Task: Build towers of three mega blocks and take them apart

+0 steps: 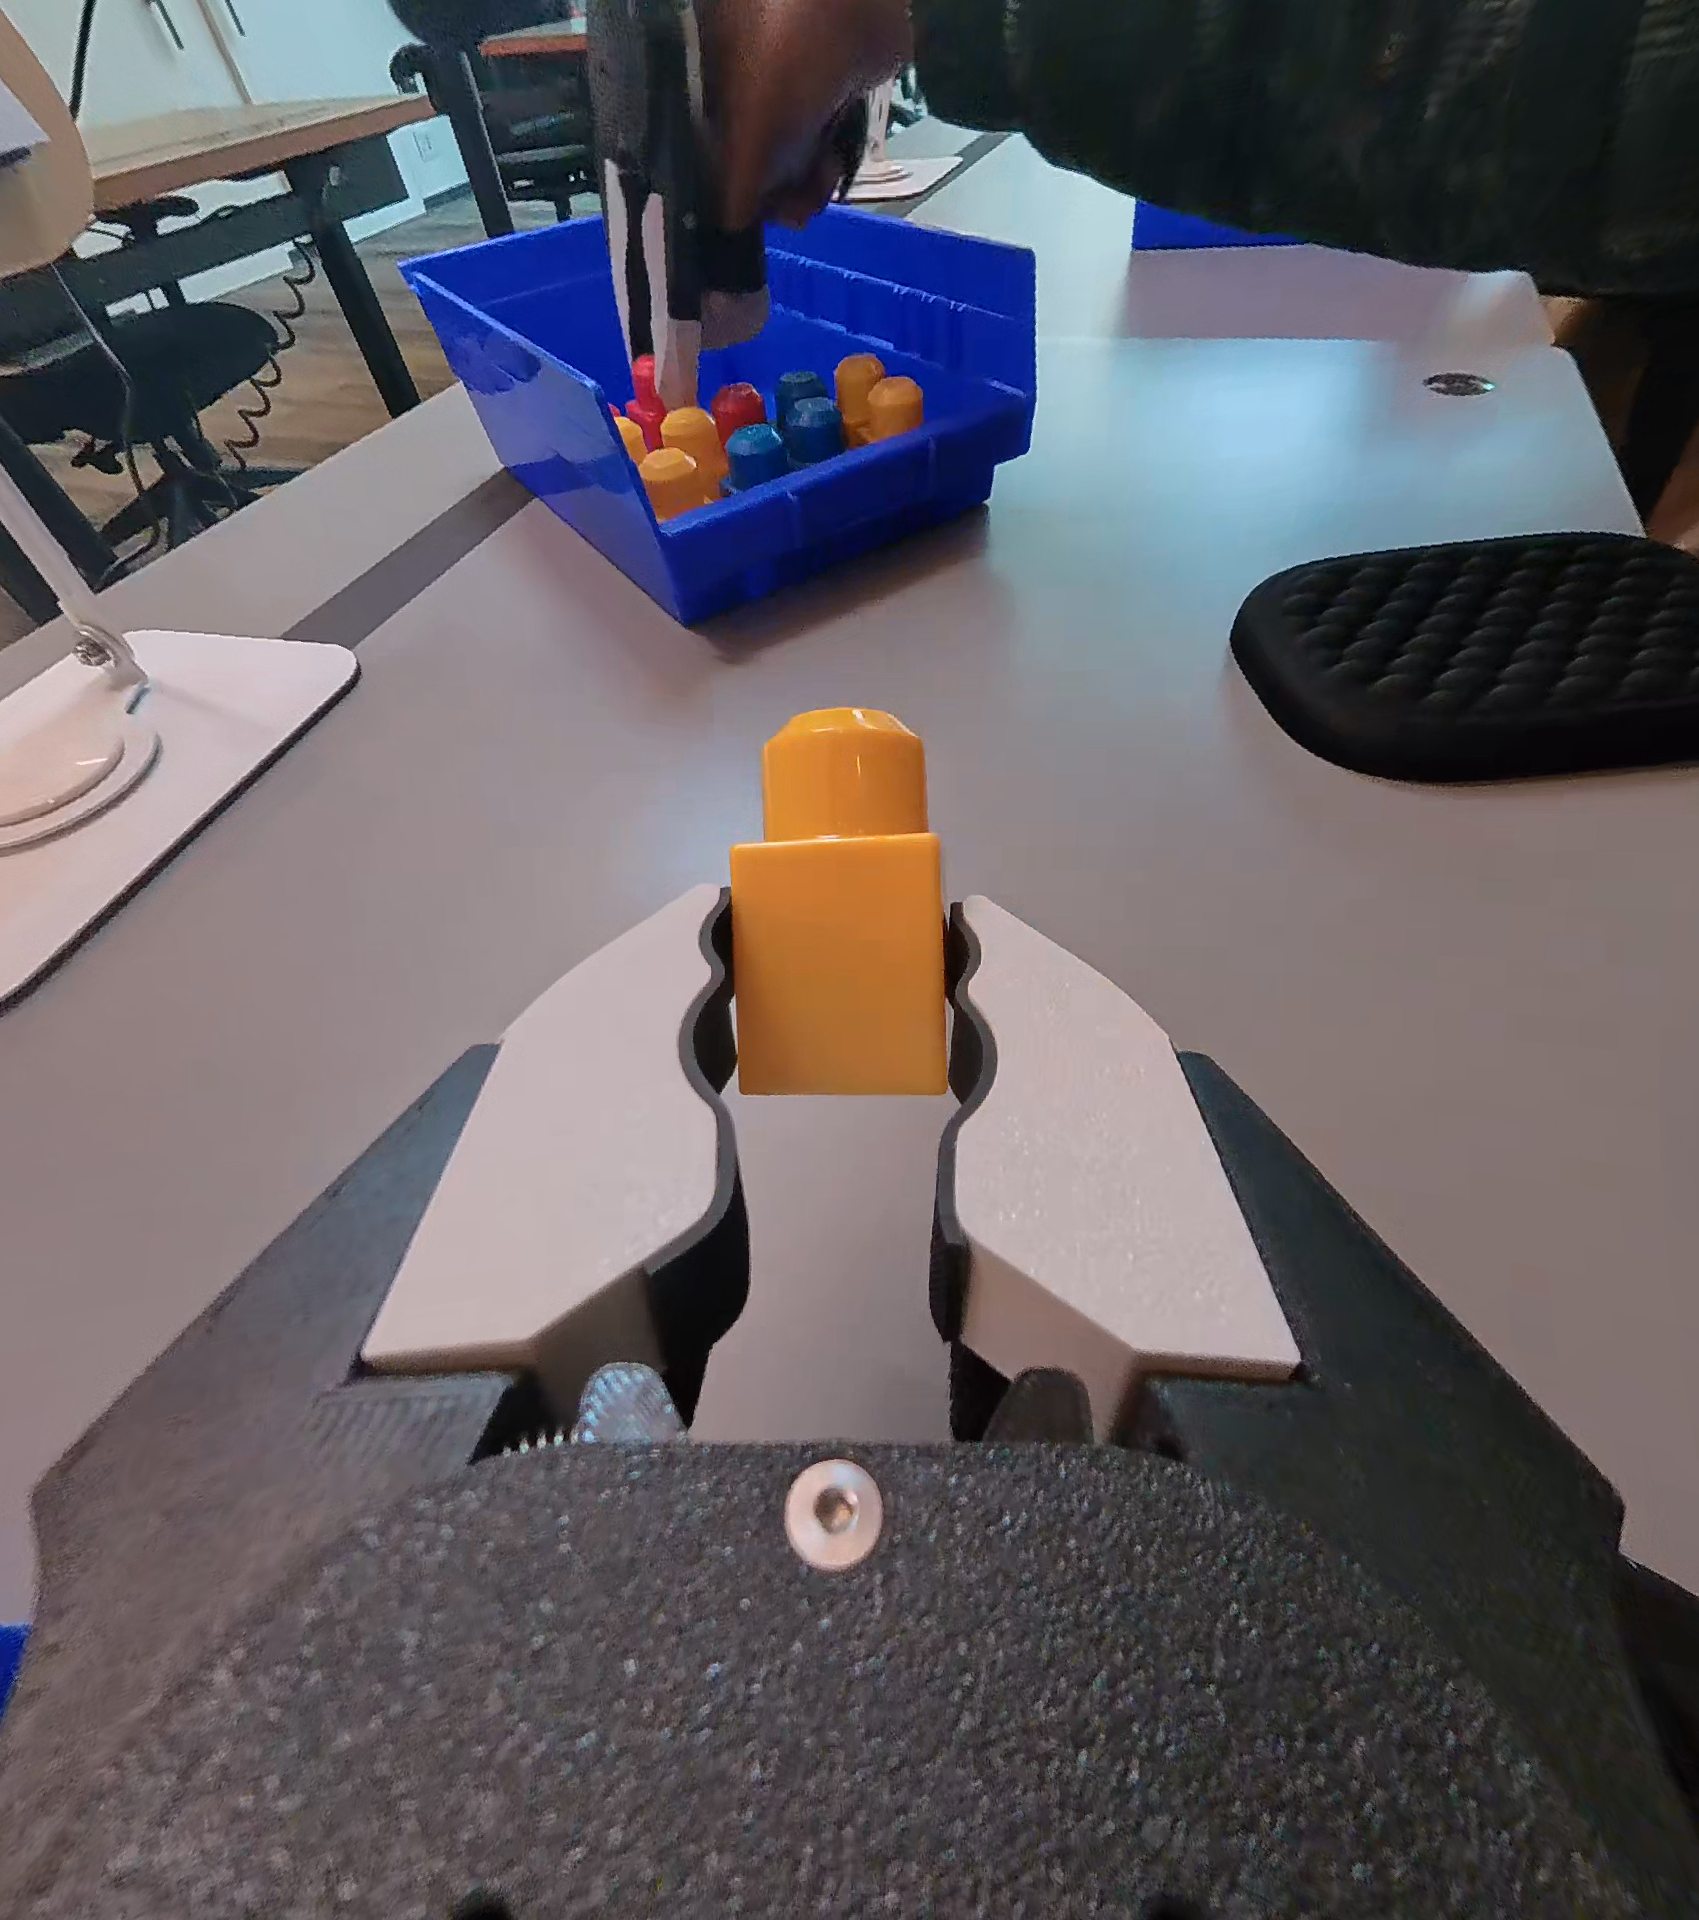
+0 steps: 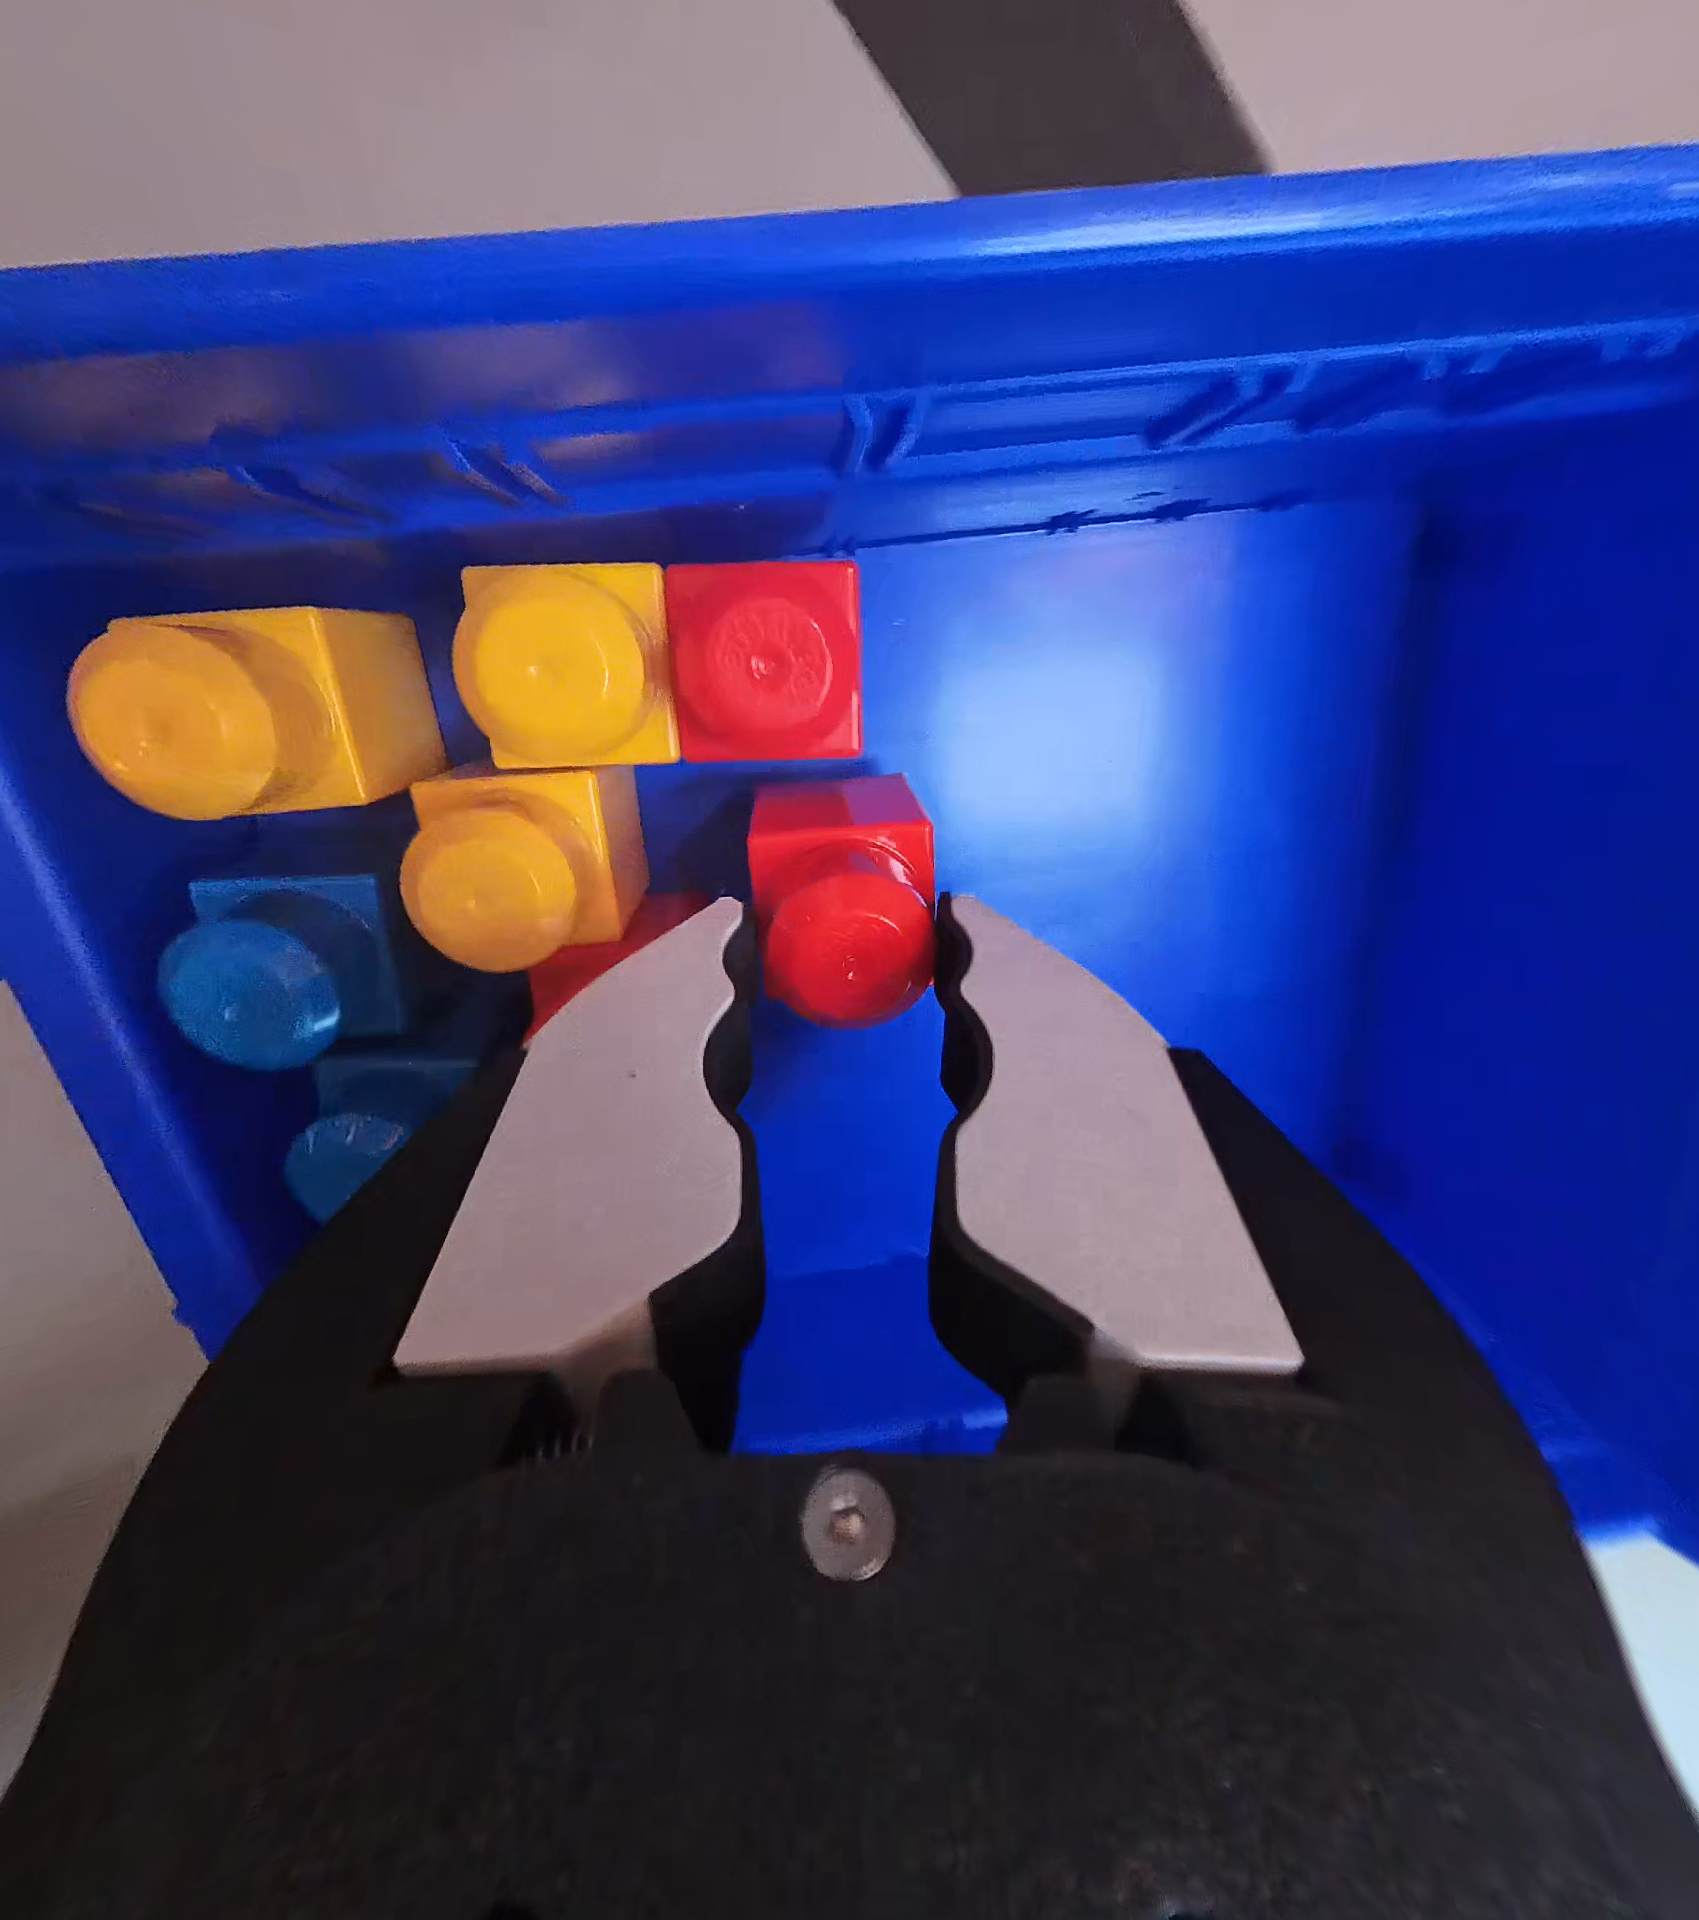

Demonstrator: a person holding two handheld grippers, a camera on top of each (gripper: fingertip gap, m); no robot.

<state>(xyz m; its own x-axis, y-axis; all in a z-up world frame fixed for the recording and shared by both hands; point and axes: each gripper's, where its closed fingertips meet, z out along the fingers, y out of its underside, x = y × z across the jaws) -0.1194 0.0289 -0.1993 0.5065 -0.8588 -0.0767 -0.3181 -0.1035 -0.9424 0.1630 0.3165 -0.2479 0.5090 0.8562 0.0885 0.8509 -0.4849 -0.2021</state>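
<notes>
The counter (image 1: 1188, 935) is a smooth pale grey surface. A blue bin (image 1: 803, 540) sits on it toward the far side, holding loose blocks. A white lamp base (image 1: 97, 779) rests at the left edge, and a black padded cushion (image 1: 1520, 655) lies at the right. Near the middle, well apart from the bin, an orange block (image 1: 840, 966) stands upright.
</notes>
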